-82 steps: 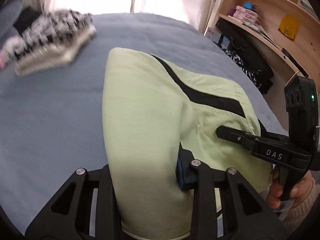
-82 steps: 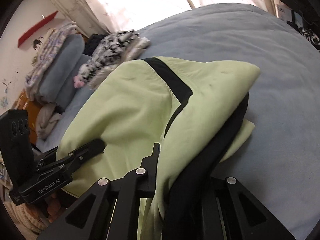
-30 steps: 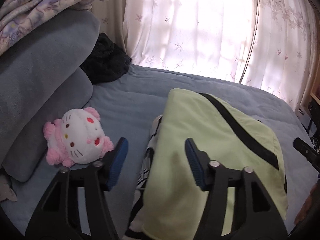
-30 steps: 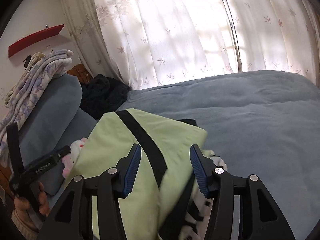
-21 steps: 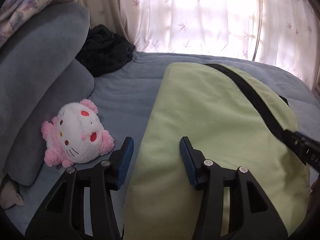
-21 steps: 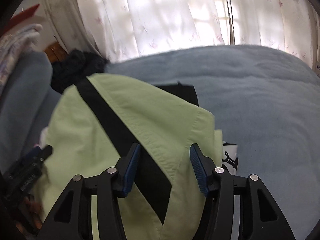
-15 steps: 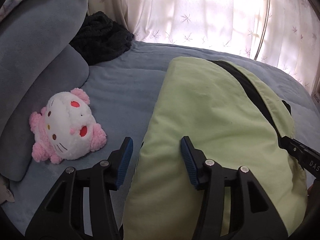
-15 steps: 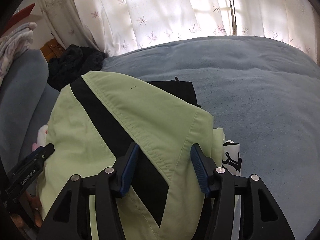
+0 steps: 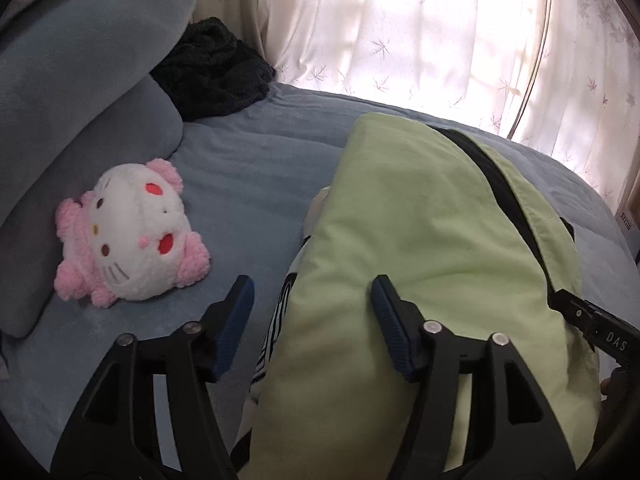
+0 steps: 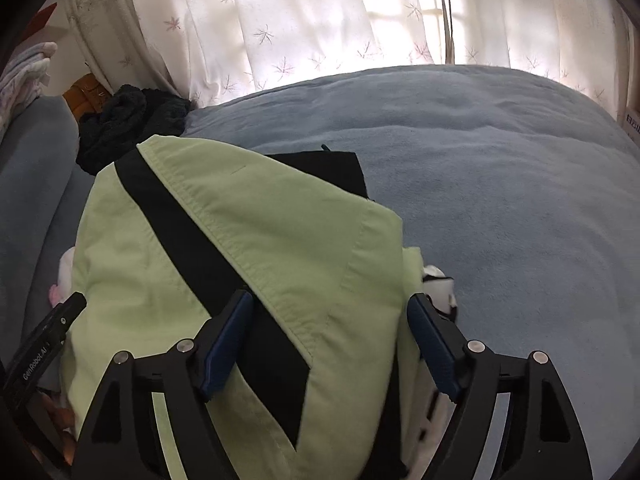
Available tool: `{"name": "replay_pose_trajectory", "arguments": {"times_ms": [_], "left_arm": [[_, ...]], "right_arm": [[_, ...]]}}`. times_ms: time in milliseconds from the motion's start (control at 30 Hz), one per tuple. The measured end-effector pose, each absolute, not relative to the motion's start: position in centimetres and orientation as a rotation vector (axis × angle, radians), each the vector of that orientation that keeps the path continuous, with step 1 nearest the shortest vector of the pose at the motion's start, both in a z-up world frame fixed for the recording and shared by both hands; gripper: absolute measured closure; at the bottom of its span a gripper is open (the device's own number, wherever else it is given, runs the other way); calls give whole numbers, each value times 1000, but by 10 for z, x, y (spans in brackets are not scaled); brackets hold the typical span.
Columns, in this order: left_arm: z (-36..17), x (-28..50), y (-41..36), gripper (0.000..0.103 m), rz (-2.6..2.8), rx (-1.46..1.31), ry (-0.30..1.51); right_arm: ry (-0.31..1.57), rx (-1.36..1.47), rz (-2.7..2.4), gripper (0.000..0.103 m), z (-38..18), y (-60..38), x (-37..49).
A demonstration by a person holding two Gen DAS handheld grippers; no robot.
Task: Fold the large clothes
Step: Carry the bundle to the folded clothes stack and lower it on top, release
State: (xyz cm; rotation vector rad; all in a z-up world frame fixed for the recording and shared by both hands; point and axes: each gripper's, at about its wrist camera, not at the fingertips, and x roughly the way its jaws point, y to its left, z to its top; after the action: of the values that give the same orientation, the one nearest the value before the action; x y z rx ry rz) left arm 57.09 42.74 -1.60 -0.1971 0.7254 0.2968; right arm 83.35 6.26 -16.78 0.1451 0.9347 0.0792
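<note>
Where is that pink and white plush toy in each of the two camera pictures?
Left wrist view: the plush toy lies in plain sight at the left, on the blue bedcover.
Right wrist view: only a pink and white sliver peeks out at the left edge of the green garment.
Shared landmark: the dark bundle by the curtain.

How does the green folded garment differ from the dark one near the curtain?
The green garment is pale with a black stripe, folded flat, lying atop a black-and-white patterned piece. The dark garment is plain, fuzzy and bunched in a heap against the grey pillow. Both rest on the blue bed.
</note>
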Motion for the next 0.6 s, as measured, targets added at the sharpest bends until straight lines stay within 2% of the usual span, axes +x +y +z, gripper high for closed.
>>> {"name": "replay_pose_trajectory", "arguments": {"times_ms": [300, 600], "left_arm": [[37, 472, 403, 44, 306, -183, 758], [138, 319, 330, 44, 269, -155, 691]], "right_arm": [[972, 138, 192, 23, -104, 35, 714], [930, 106, 291, 23, 3, 0, 523]]}}
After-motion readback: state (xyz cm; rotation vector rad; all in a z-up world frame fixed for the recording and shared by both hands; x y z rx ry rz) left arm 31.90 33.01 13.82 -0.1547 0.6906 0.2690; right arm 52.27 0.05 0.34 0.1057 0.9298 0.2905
